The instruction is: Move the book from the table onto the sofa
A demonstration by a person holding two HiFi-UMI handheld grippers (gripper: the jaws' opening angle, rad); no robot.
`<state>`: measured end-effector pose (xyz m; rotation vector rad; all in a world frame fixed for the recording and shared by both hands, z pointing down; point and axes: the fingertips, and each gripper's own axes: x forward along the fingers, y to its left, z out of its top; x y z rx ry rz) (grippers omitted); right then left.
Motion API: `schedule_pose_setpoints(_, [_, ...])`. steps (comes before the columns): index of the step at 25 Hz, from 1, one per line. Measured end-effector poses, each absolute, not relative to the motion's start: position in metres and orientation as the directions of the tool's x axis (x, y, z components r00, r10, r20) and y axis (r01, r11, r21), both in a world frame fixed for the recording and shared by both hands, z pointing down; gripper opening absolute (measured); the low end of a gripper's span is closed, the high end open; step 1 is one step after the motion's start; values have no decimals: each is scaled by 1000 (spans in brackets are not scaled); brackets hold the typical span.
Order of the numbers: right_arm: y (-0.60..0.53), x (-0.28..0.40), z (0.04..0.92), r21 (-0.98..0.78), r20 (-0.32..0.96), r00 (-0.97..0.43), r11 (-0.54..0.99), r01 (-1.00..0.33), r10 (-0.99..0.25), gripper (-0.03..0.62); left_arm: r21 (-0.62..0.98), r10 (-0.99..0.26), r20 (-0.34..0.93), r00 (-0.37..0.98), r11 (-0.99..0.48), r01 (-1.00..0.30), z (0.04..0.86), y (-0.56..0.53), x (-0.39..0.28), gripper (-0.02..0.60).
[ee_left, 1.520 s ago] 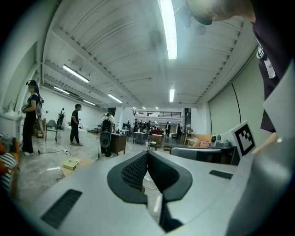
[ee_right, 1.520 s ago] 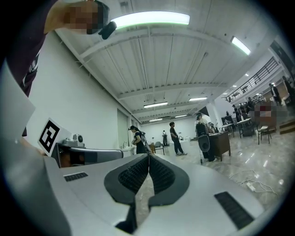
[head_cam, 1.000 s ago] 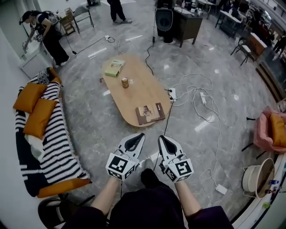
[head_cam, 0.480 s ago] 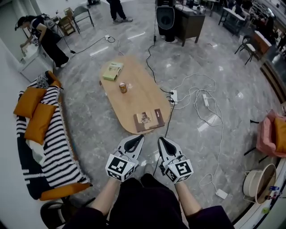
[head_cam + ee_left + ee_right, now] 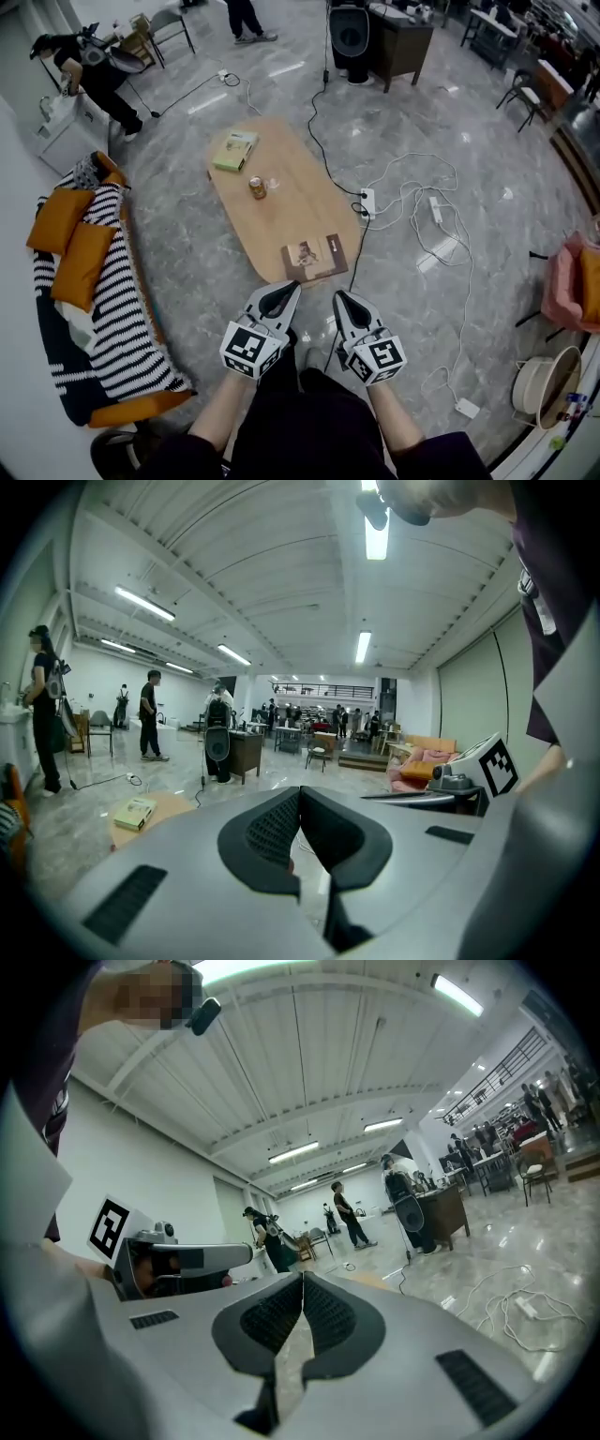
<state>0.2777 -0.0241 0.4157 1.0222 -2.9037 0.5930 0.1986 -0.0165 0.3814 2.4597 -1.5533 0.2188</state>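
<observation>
- Near end of the oval wooden table (image 5: 291, 206): brown book (image 5: 314, 258), lying flat, cover up, close to the rim.
- Far end: a green book (image 5: 234, 150), with a can (image 5: 257, 187) between the two. Cannot tell from the task which book is meant; probably the near one.
- Low in front of the body, short of the table: left gripper (image 5: 289, 289) and right gripper (image 5: 341, 298), each with jaws pressed together on nothing.
- Likely light, fairly stiff across the cover, perhaps floppy if thin. Smooth-faced, so apt to slip, and to fan open if lifted by one board alone.
- Best taken at the edge nearest the rim or along the spine, all pages clamped together. Calls for spreading the jaws first.
- Left of the table, well apart: striped sofa (image 5: 122, 319) with orange cushions (image 5: 82, 246). Soft landing, little risk there.
</observation>
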Motion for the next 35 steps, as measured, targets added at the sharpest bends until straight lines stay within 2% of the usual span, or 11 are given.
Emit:
schedule_pose_setpoints(7, [-63,258,438,-366,157,-752,670,-646,-640,25,129,-836,283,469,-451,-883,410,-59,174,14])
schedule_pose_setpoints(22, [-146,208,502,-425,274,-606,471,-773,-747,25,233,-692,354,630,-587,-776,480,-168,126,14])
schedule_pose_setpoints(35, [-174,222,575,-510,374,-427,202,-836,-824,25,263,-553,411,725,-690,-675,547,-223,123,14])
